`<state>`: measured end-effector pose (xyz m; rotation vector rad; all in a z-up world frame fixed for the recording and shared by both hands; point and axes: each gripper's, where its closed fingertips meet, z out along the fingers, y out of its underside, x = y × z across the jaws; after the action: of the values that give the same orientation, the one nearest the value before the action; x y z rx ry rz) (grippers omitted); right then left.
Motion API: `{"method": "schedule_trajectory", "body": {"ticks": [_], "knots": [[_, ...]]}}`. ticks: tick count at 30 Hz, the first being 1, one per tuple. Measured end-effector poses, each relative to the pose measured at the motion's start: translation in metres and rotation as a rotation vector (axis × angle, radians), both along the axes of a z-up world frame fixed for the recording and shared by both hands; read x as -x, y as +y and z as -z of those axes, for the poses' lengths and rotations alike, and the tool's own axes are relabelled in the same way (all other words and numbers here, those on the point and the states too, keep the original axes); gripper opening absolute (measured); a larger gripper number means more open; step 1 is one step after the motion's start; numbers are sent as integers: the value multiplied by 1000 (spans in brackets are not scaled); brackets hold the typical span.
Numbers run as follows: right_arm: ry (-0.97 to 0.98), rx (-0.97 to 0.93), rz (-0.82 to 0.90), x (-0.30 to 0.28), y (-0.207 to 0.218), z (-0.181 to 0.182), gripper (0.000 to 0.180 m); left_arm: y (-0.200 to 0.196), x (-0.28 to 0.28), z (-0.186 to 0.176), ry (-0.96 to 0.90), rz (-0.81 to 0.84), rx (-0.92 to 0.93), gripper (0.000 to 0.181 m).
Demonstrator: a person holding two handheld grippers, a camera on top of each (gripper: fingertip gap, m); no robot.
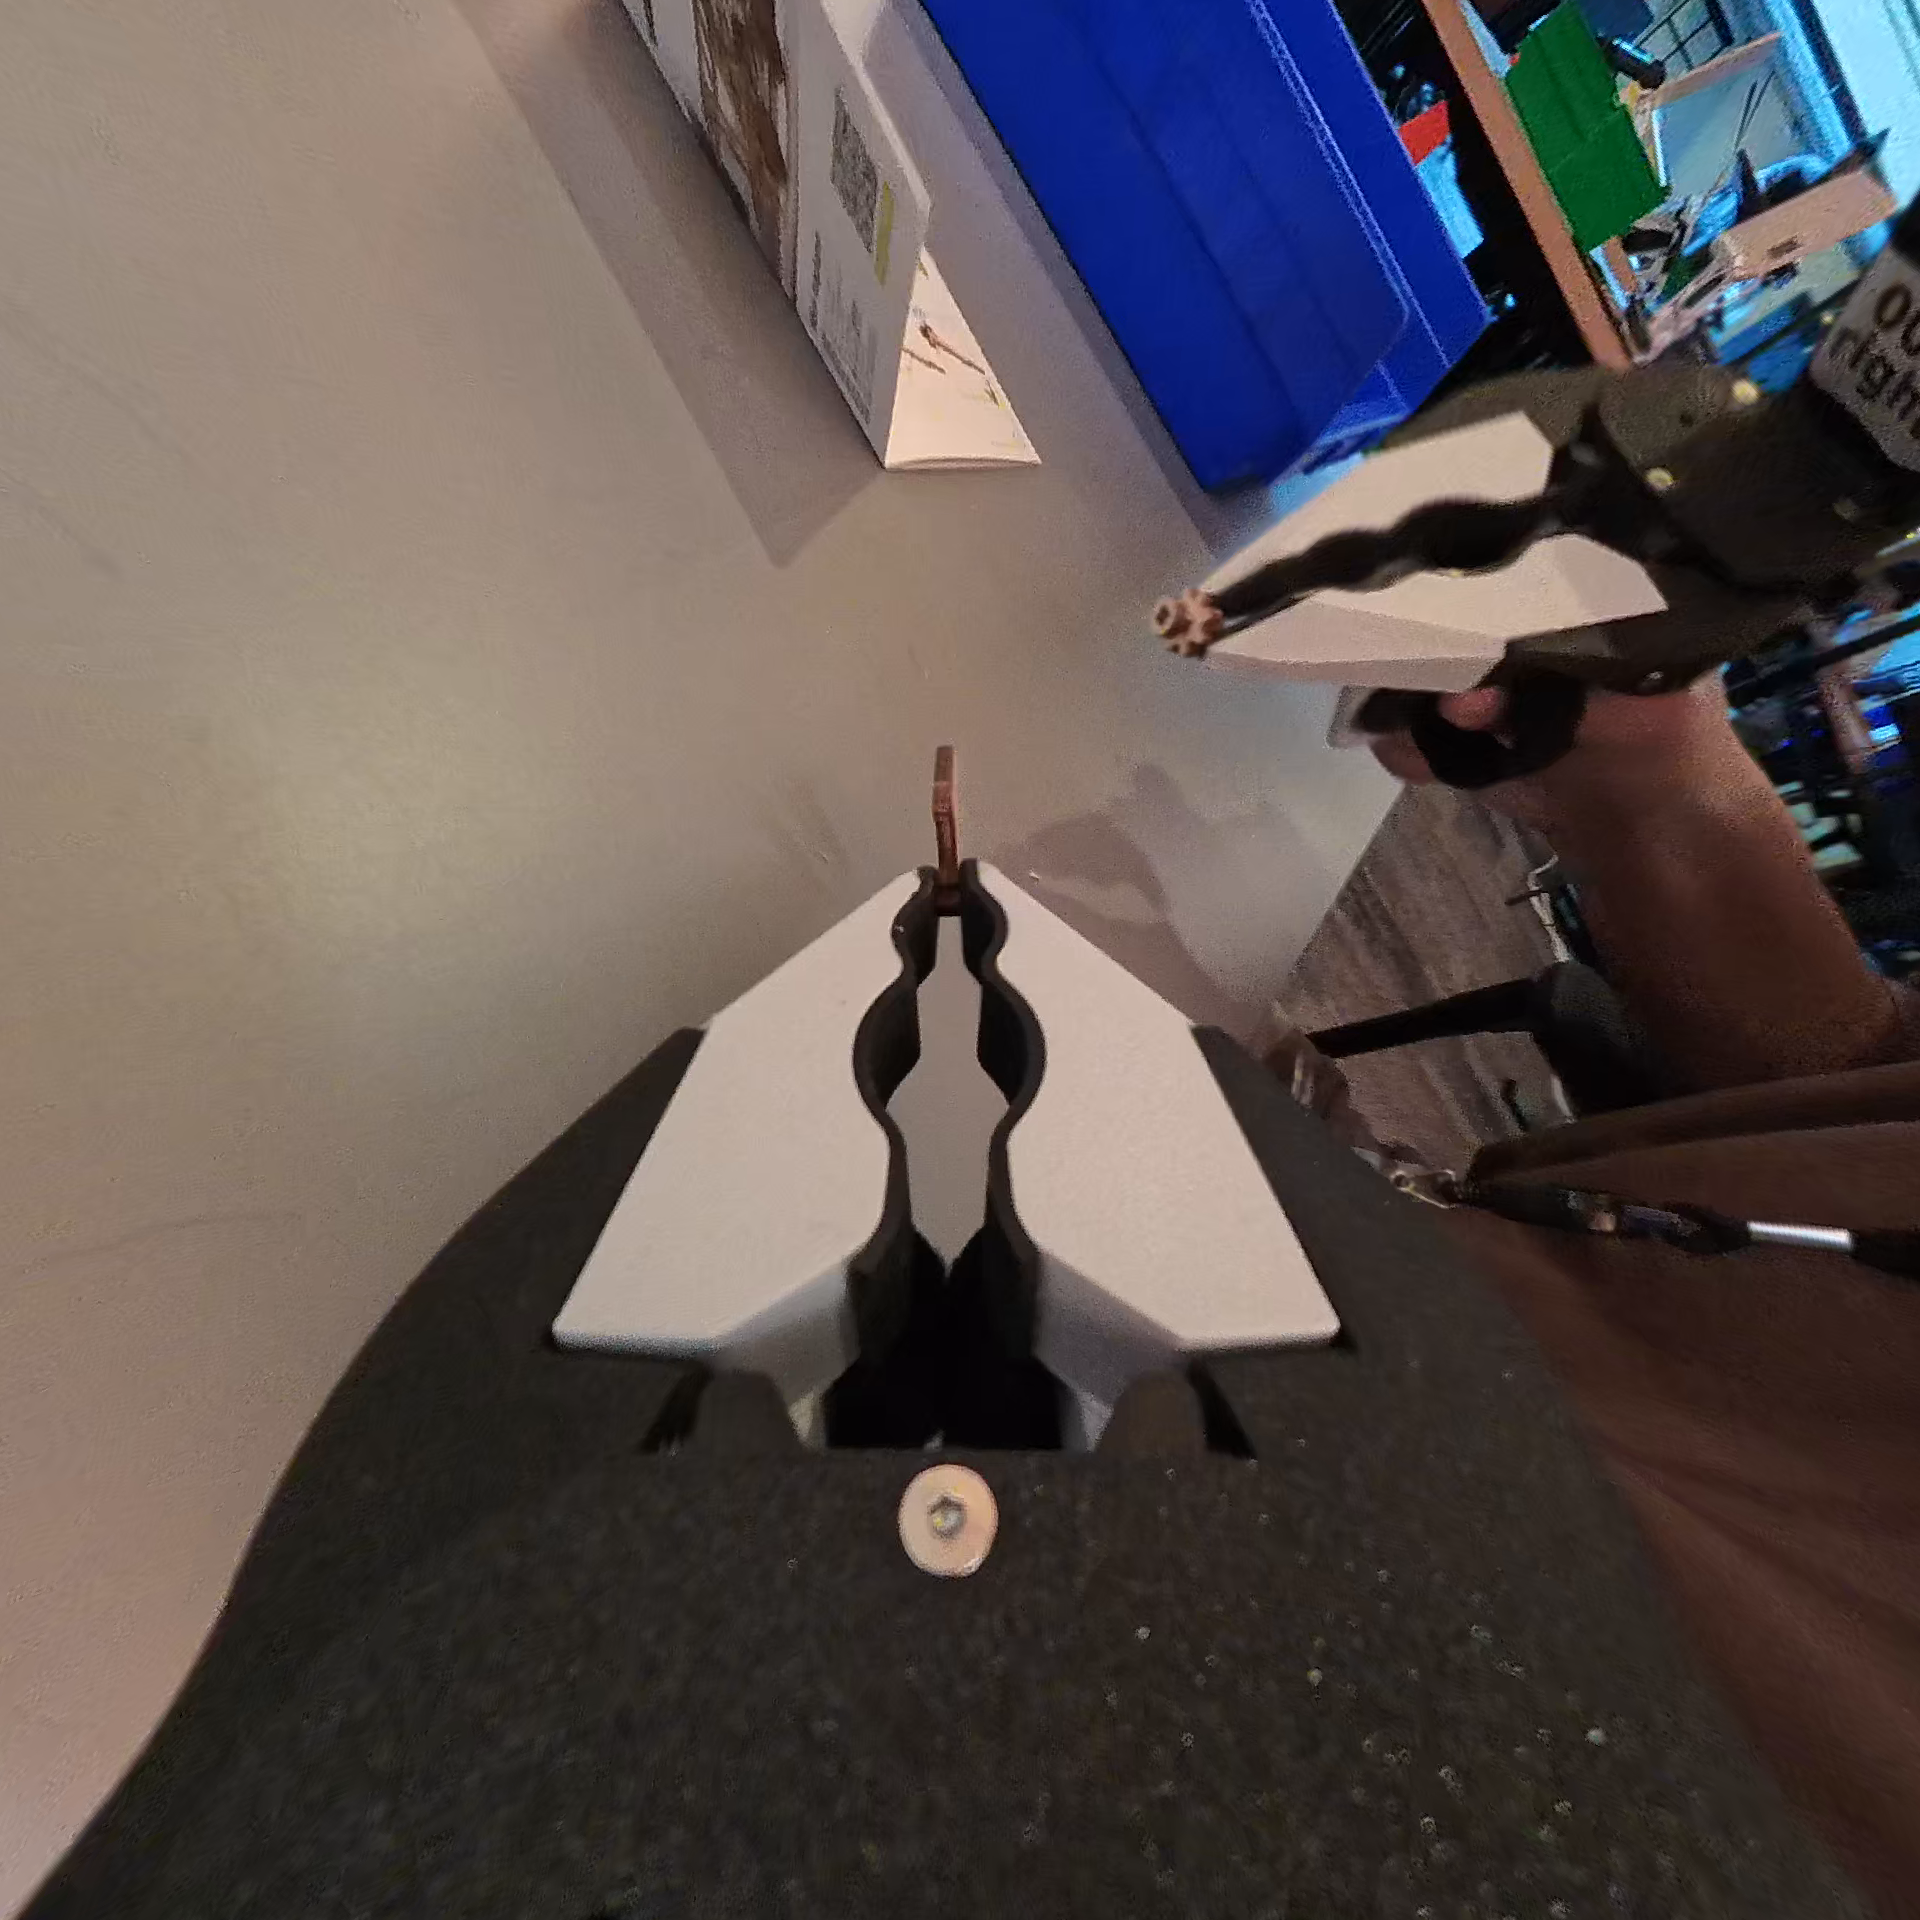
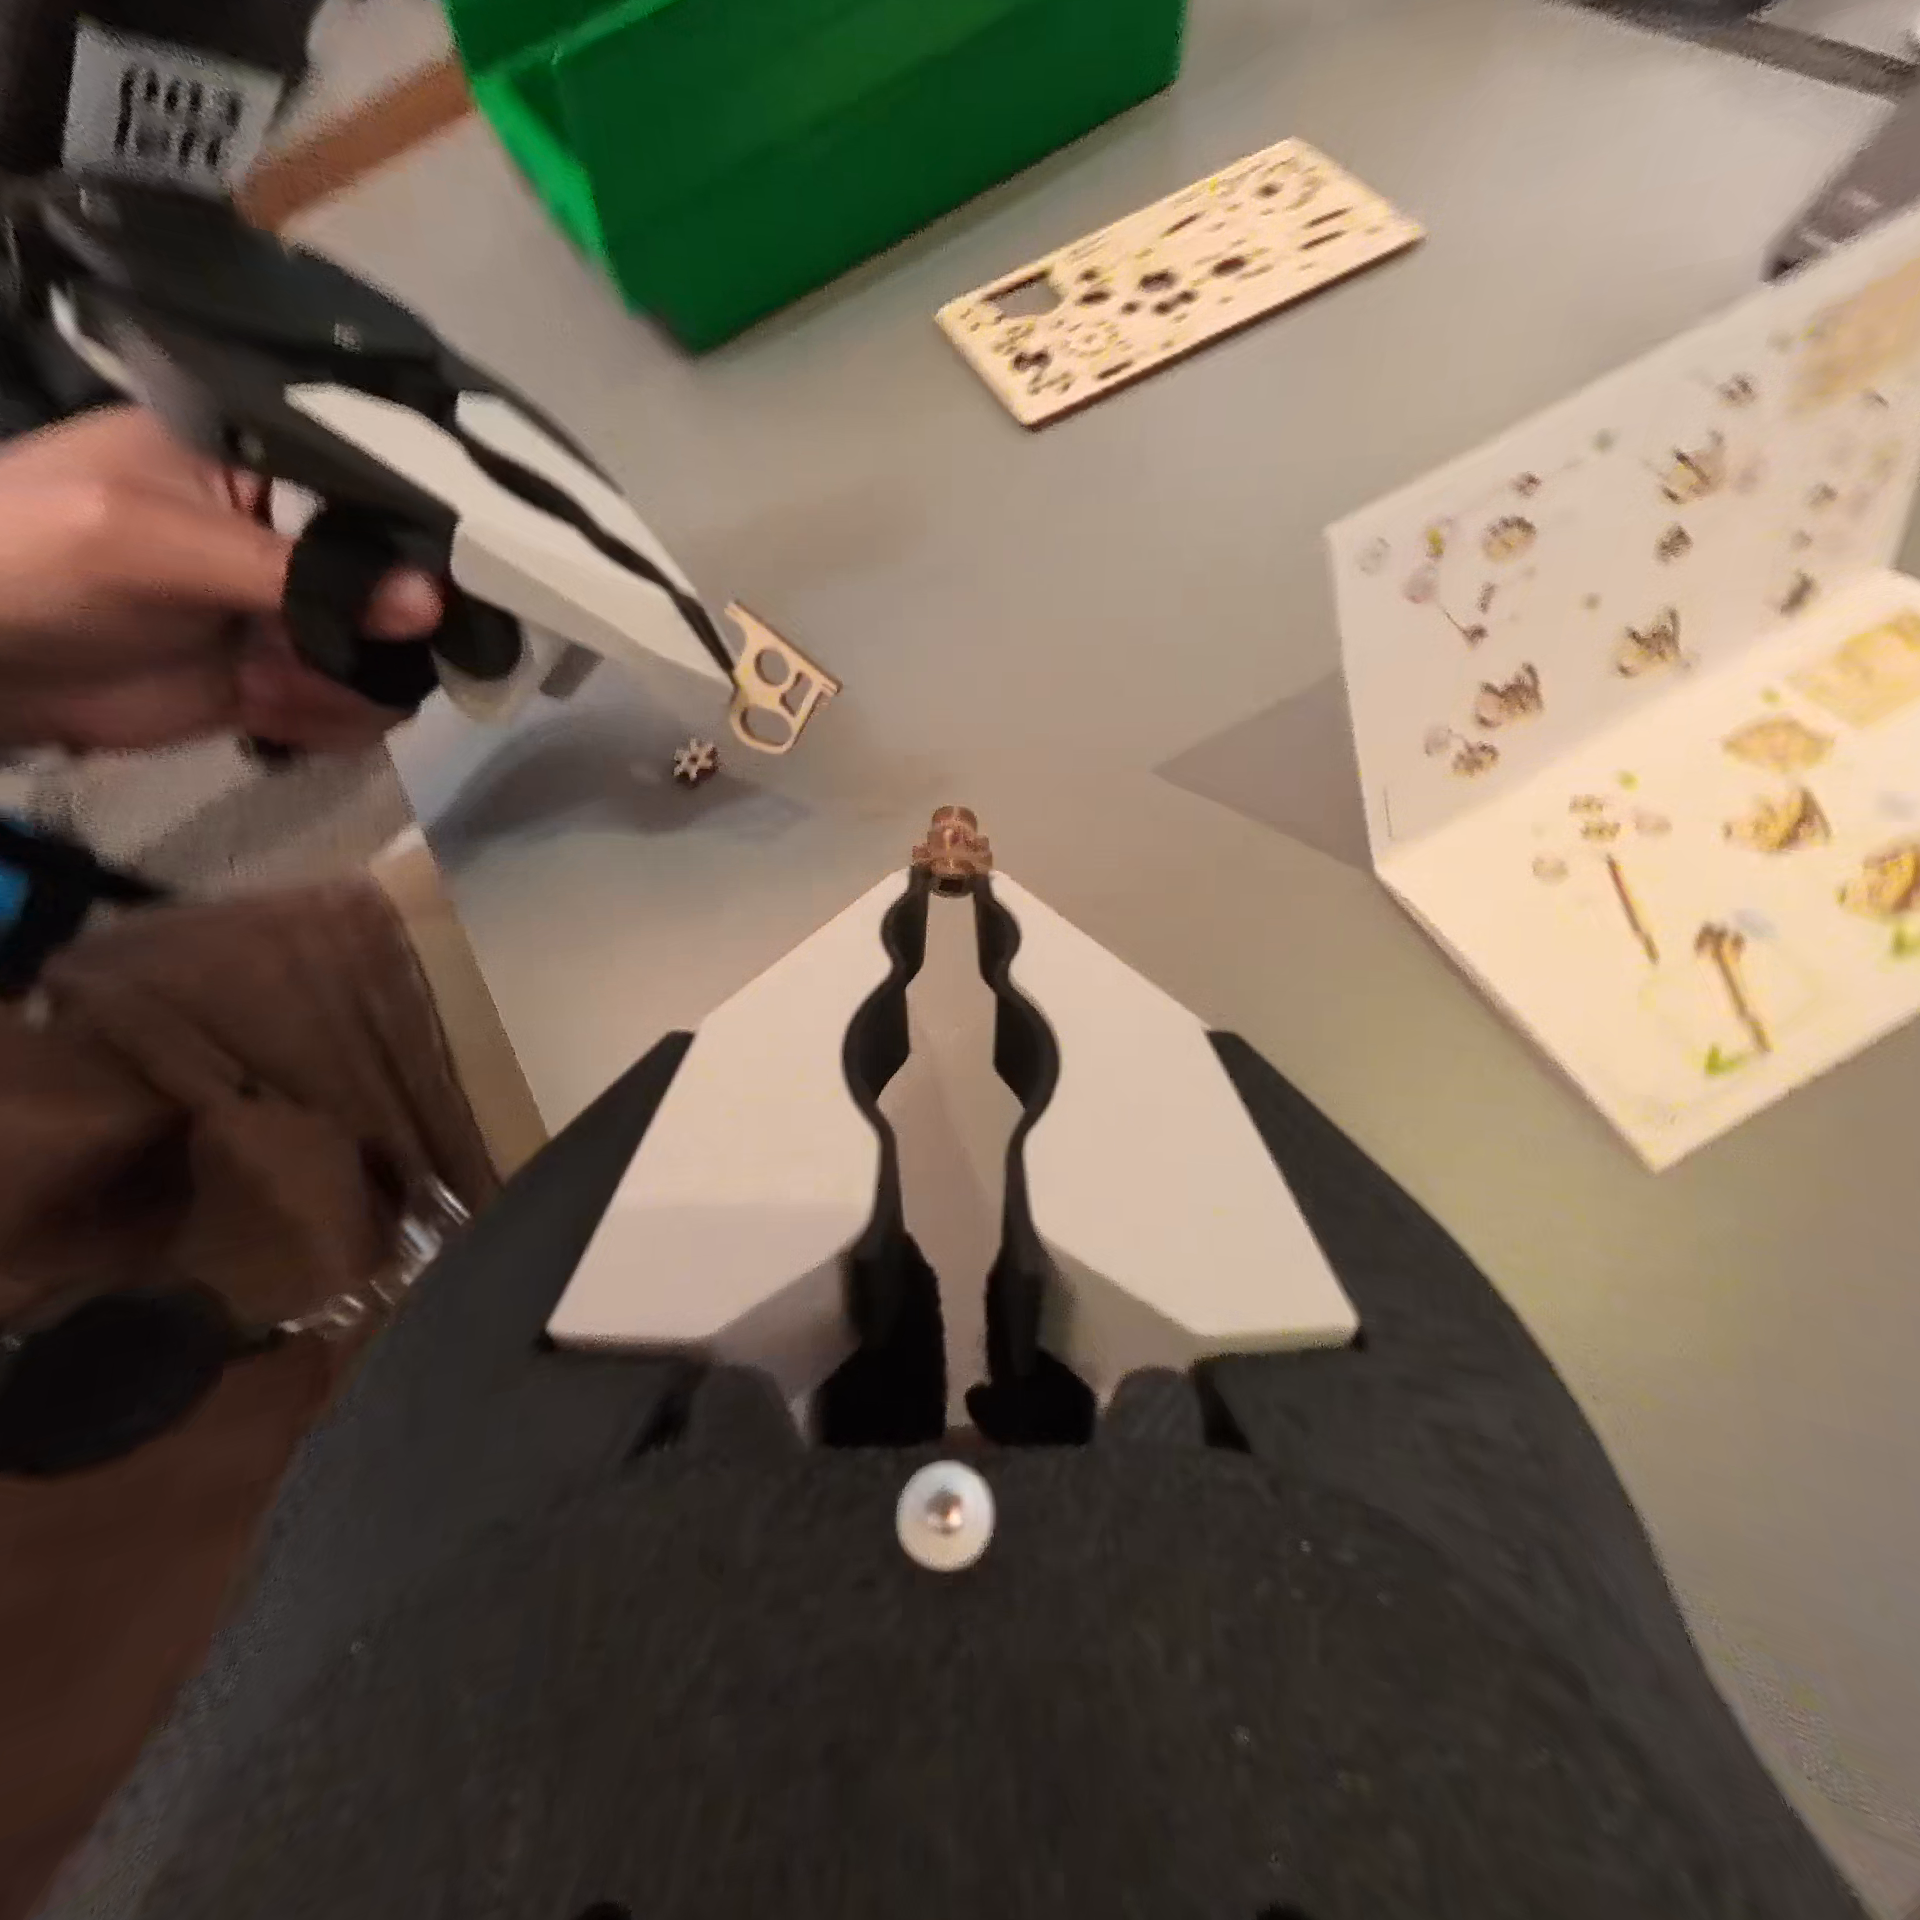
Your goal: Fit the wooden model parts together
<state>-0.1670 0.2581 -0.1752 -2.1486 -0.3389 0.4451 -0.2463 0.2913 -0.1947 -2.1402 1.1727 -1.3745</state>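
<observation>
On the grey table [image 2: 1039, 623], with the paper guide [image 2: 1621, 790] standing open nearby to look at, the left gripper [image 1: 943, 883] pinches a flat wooden piece [image 2: 777, 686] while the right gripper [image 2: 951, 878] pinches a little wooden gear [image 2: 953, 837], both lifted and apart, likely ready to be joined.

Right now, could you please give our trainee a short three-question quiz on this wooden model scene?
1. True or false: the left gripper holds a flat wooden piece with round holes.
2. What does the right gripper hold? A) a small gear-like wooden part B) the punched wooden sheet C) nothing
3. Fill in: a loose wooden gear lies on the ___ below the left gripper.

Key: 1 true; 2 A; 3 table.
</observation>
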Motion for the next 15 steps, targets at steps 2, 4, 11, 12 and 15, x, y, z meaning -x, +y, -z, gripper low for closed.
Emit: {"method": "schedule_trajectory", "body": {"ticks": [2, 4, 11, 12, 15], "knots": [[71, 2, 98, -5, -6, 3, 8, 3, -5, -2, -9, 0, -37, 1], [79, 7, 104, -7, -12, 1, 8, 3, -14, -3, -15, 11, -66, 1], [350, 56, 108, -9, -13, -2, 8, -8, -53, -7, -25, 51, -183, 1], [426, 60, 115, -7, -12, -5, 8, -9, -58, -6, -13, 58, -212, 1], [565, 90, 140, -6, -11, -7, 8, -10, -71, -6, -2, 76, -268, 1]]}}
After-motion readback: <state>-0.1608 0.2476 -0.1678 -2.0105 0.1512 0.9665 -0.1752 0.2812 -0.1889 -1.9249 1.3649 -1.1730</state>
